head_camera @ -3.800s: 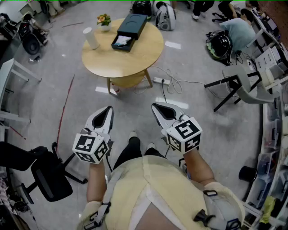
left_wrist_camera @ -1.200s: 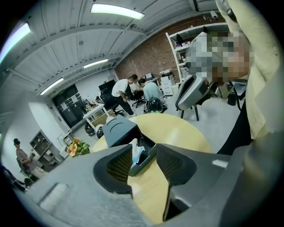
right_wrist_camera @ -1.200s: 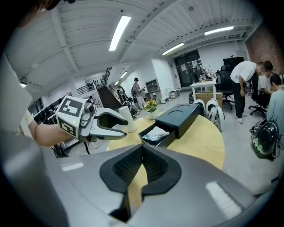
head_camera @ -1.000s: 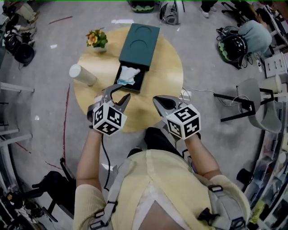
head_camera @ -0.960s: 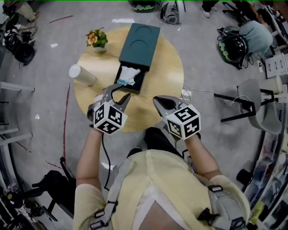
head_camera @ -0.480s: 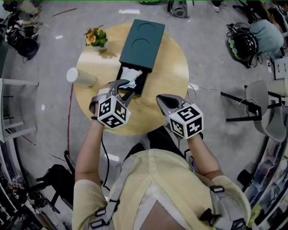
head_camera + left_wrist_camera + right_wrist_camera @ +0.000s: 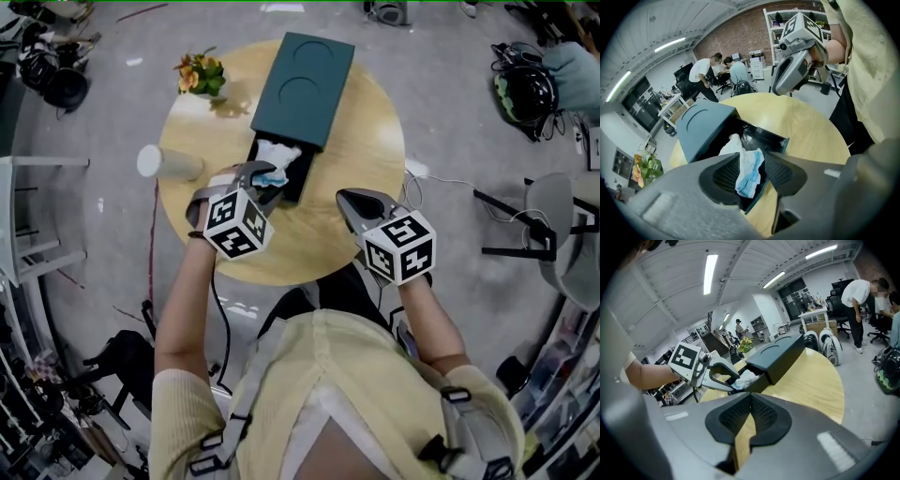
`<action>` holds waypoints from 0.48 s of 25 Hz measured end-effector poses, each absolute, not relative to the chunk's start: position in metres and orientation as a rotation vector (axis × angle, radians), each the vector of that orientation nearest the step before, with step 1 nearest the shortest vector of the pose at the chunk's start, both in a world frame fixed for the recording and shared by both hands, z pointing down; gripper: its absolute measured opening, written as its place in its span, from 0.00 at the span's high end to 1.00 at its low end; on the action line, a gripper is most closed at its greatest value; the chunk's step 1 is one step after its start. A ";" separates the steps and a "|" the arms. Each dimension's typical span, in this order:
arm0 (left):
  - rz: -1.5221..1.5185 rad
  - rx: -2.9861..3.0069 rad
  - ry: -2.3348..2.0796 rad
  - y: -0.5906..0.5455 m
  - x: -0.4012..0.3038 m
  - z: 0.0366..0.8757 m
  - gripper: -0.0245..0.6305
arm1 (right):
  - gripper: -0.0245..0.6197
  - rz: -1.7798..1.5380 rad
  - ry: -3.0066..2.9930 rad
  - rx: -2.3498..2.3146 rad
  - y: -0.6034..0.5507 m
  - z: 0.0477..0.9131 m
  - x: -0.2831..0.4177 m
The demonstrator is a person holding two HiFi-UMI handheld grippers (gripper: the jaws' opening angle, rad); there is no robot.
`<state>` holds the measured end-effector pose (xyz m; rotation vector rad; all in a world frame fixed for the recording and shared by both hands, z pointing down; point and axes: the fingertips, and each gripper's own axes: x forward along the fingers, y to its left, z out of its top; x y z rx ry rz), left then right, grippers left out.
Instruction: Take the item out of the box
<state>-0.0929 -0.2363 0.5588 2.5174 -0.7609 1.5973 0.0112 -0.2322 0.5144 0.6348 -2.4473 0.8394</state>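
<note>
A dark teal box point(image 7: 304, 90) lies on the round wooden table point(image 7: 366, 159), its drawer pulled out toward me. A crumpled white and blue cloth point(image 7: 275, 156) sits in the drawer. My left gripper point(image 7: 261, 177) is open at the drawer's near end. In the left gripper view the cloth point(image 7: 748, 168) shows between the spread pads point(image 7: 725, 177), still resting in the box point(image 7: 704, 125). My right gripper point(image 7: 352, 201) is shut and empty, hovering over the table to the right of the box. The right gripper view shows the box point(image 7: 780, 356), the cloth point(image 7: 745, 379) and the left gripper point(image 7: 723, 375).
A small flower pot point(image 7: 201, 75) and a white cylinder point(image 7: 167, 163) stand on the table's left side. A black chair point(image 7: 117, 370) is on the floor at my left. A helmet point(image 7: 521, 92), a cable point(image 7: 450, 183) and a grey chair point(image 7: 562, 234) lie to the right.
My left gripper has moved forward from the table's near edge to the open drawer, now bracketing the cloth. The right gripper stayed shut and shifted slightly right.
</note>
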 end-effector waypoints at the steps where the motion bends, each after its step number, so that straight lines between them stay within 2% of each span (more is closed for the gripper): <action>1: 1.601 2.508 -0.749 -0.237 -0.094 0.561 0.70 | 0.95 0.844 -2.446 0.635 -0.234 0.516 0.011; 12: 1.624 2.451 -0.672 -0.248 -0.095 0.584 0.69 | 0.95 0.881 -2.419 0.680 -0.245 0.527 0.023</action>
